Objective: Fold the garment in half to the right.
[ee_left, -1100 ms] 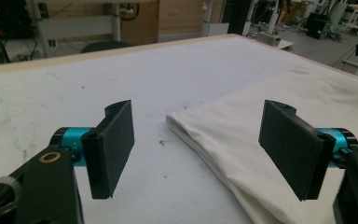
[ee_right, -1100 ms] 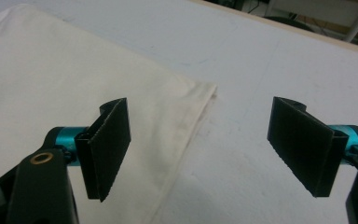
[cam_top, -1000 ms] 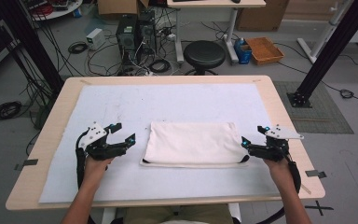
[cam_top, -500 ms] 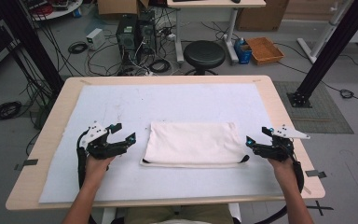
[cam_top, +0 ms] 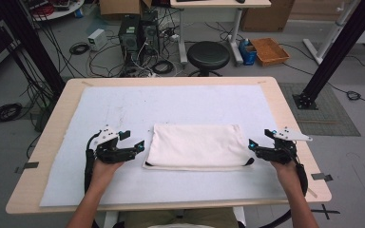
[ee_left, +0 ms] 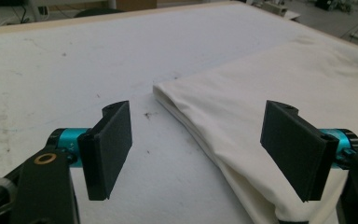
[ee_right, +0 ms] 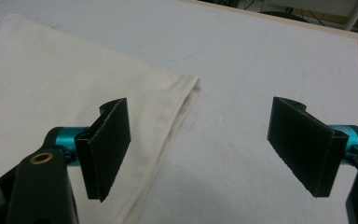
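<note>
I see folded cloth (cam_top: 197,146) flat at frame centre on white mat (cam_top: 171,102). Left gripper (cam_top: 139,146) just beside cloth's left edge, jaws spread, empty. Right gripper (cam_top: 252,145) at cloth's right edge, jaws spread, empty.

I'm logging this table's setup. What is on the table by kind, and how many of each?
Folded cream cloth: 1
White mat covering the table: 1
Handheld grippers: 2, left gripper and right gripper, both open
Total: 4
</note>
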`<state>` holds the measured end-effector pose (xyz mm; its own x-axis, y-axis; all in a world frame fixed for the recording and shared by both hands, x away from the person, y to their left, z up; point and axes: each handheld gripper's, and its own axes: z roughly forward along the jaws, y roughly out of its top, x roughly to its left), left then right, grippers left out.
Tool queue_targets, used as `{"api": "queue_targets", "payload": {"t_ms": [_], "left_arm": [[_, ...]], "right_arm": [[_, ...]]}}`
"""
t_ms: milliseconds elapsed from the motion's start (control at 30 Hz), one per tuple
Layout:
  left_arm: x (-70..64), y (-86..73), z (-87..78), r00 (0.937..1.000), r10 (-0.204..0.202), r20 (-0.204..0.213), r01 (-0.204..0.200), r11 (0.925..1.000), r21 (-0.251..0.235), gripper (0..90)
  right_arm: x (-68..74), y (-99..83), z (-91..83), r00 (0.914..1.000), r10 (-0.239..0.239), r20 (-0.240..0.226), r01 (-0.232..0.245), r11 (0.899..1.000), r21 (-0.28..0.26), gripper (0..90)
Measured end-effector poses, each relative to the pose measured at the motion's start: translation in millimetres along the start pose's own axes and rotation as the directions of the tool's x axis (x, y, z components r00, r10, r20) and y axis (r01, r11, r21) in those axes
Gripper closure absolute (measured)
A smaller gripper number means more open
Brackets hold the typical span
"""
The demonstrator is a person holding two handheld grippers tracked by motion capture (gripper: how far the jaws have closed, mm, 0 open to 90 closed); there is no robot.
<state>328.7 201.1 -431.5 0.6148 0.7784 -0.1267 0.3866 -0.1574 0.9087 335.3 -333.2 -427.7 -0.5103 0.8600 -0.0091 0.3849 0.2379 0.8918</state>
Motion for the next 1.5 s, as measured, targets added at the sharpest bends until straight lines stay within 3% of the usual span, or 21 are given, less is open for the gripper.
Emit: {"api": "queue_targets", "payload": {"t_ms": [200, 300, 367, 433, 500, 600, 667, 767, 900, 967, 1100, 1300, 1367, 1500], "left_arm": [[-13.8, -5.8, 8.0, 0.9998, -0.019, 0.003, 0.018, 0.9921, 0.124, 25.0], [-21.5, -9.5, 10.3, 0.9995, -0.022, 0.025, 0.018, 0.9879, 0.154, 27.5], [-27.9, -11.2, 12.2, 0.9998, -0.012, 0.017, 0.009, 0.9848, 0.174, 29.1], [-32.0, -13.3, 14.8, 1.0000, -0.008, -0.004, 0.009, 0.9771, 0.212, 34.5], [-34.6, -16.7, 17.6, 0.9989, -0.028, -0.038, 0.036, 0.9658, 0.257, 37.5], [-38.5, -18.9, 17.4, 0.9964, -0.028, -0.080, 0.048, 0.9659, 0.255, 44.9], [-41.8, -19.1, 17.4, 0.9952, 0.006, -0.098, 0.020, 0.9645, 0.263, 49.5], [-47.3, -19.3, 17.6, 0.9950, 0.047, -0.089, -0.021, 0.9622, 0.272, 58.9], [-53.3, -19.2, 18.7, 0.9958, 0.068, -0.061, -0.048, 0.9601, 0.275, 76.6], [-52.1, -18.8, 18.6, 0.9971, 0.056, -0.052, -0.039, 0.9591, 0.280, 80.8], [-47.5, -20.2, 16.9, 0.9986, -0.037, -0.039, 0.046, 0.9619, 0.270, 82.9], [-48.2, -23.6, 11.5, 0.9973, -0.070, -0.023, 0.073, 0.9616, 0.265, 83.7], [-46.8, -23.9, 10.3, 0.9949, -0.100, -0.017, 0.101, 0.9587, 0.266, 83.8], [-46.2, -23.5, 10.6, 0.9939, -0.110, -0.016, 0.110, 0.9569, 0.269, 83.9]], "right_arm": [[-0.2, -0.2, 2.5, 0.9999, -0.005, -0.014, 0.005, 1.000, 0.001, 21.0], [0.9, 0.0, 3.2, 0.9998, -0.011, -0.019, 0.011, 1.000, 0.005, 21.1], [0.7, 0.0, 3.4, 0.9998, -0.011, -0.019, 0.011, 1.000, 0.002, 21.1], [0.4, -0.3, 4.3, 0.9997, -0.011, -0.019, 0.011, 1.000, 0.006, 21.1], [1.2, -0.4, 5.1, 0.9997, -0.011, -0.024, 0.011, 1.000, 0.011, 21.1], [2.8, -0.3, 6.0, 0.9995, -0.014, -0.029, 0.015, 1.000, 0.020, 21.0], [3.6, -0.4, 6.7, 0.9994, -0.013, -0.032, 0.014, 1.000, 0.023, 21.0], [4.6, -0.4, 8.0, 0.9993, -0.017, -0.034, 0.018, 0.999, 0.027, 21.0], [9.0, 2.4, 10.0, 0.9982, -0.014, -0.058, 0.016, 0.999, 0.033, 21.0], [14.9, 6.6, 12.2, 0.9959, -0.018, -0.089, 0.022, 0.999, 0.035, 21.1], [31.1, 17.0, 19.4, 0.9881, -0.045, -0.147, 0.051, 0.998, 0.043, 21.0], [56.8, 43.6, 40.9, 0.9708, -0.062, -0.232, 0.081, 0.994, 0.072, 21.1], [67.1, 56.2, 56.7, 0.9643, -0.063, -0.257, 0.090, 0.992, 0.093, 21.0], [93.1, 83.5, 89.8, 0.9504, -0.106, -0.292, 0.151, 0.979, 0.134, 21.1]]}}
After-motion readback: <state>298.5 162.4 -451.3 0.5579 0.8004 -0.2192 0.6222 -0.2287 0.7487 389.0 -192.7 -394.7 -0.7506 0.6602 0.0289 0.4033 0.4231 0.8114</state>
